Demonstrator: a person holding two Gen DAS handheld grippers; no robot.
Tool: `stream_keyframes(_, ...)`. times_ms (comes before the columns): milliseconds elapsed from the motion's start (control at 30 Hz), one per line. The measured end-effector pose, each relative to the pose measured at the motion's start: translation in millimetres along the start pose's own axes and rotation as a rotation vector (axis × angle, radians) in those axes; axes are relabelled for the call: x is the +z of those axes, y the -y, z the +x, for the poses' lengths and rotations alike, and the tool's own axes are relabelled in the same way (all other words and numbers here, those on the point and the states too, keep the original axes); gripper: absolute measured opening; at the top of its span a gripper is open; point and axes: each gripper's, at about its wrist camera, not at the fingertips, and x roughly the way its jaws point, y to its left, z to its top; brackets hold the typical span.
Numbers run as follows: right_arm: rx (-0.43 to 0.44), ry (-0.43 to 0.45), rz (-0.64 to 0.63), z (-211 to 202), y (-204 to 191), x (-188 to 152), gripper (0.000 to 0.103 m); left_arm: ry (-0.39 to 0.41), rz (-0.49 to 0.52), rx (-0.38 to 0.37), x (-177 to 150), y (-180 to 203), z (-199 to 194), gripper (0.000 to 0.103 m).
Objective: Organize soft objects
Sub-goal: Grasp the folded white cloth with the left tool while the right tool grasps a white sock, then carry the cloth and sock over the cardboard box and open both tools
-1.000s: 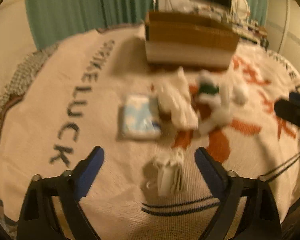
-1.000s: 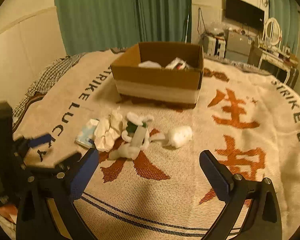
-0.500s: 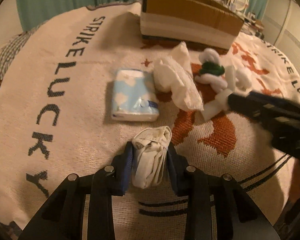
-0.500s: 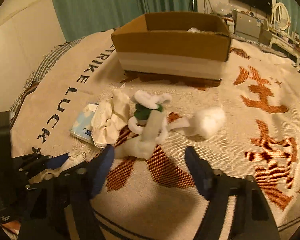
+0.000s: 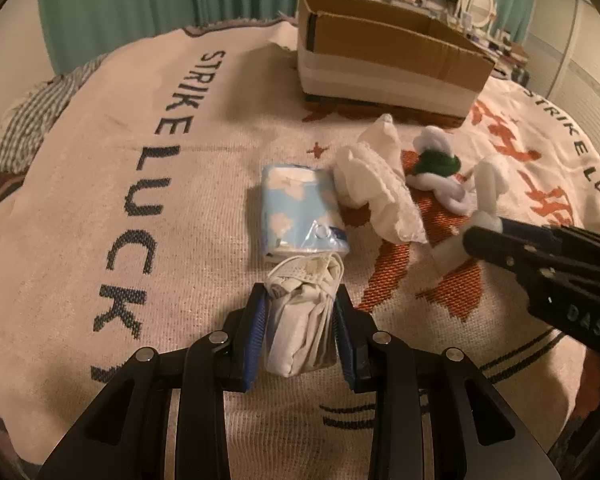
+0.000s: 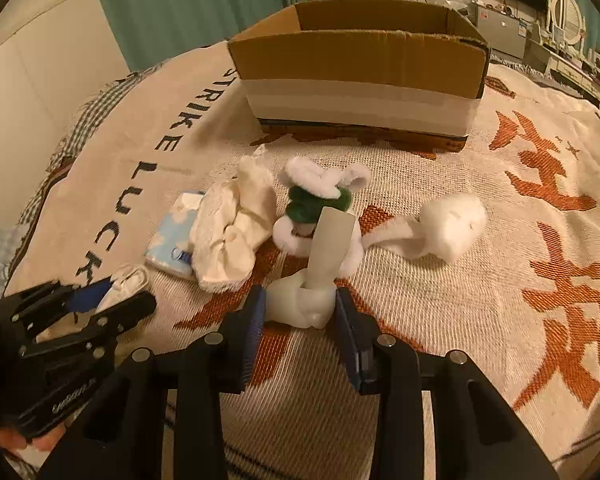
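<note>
My left gripper [image 5: 300,300] is shut on a folded white face mask [image 5: 300,328] that rests on the blanket, and its pads squeeze both sides. Just beyond the mask lies a blue tissue pack [image 5: 296,208], with a crumpled white cloth [image 5: 380,192] to its right. My right gripper [image 6: 298,308] is closing its jaws on the lower end of a white plush toy [image 6: 304,304] with a green scarf [image 6: 316,204]. The pads touch the plush on both sides. Behind everything stands an open cardboard box [image 6: 360,60].
A fluffy white piece [image 6: 452,228] joined to the toy lies to the right. The beige blanket [image 6: 520,320] with orange characters and black letters covers the surface. A green curtain [image 6: 200,0] hangs behind, with furniture and a screen at the far right.
My left gripper went from wide open to shut on the mask. My right gripper came down toward the plush toy and its jaws narrowed around the toy's lower end.
</note>
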Motion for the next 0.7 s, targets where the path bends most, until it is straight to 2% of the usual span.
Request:
stream_keyframes(233, 0.004, 0.036, -0.015, -31.8, -4.2, -8.9, 0.035, 0.023, 0.021, 0.0, 2.6, 6.9, -24.2, 0.031)
stream_keyframes(467, 0.012, 0.124, -0.016, -77.0, -2.8, -7.7, 0.035, 0.079, 0.047, -0.003, 12.9, 20.3, -54.5, 0.031)
stream_keyframes(700, 0.005, 0.226, -0.043, -123.5, 4.8, 7.5, 0.035, 0.158, 0.08, -0.004, 47.1, 41.5, -82.4, 0.031)
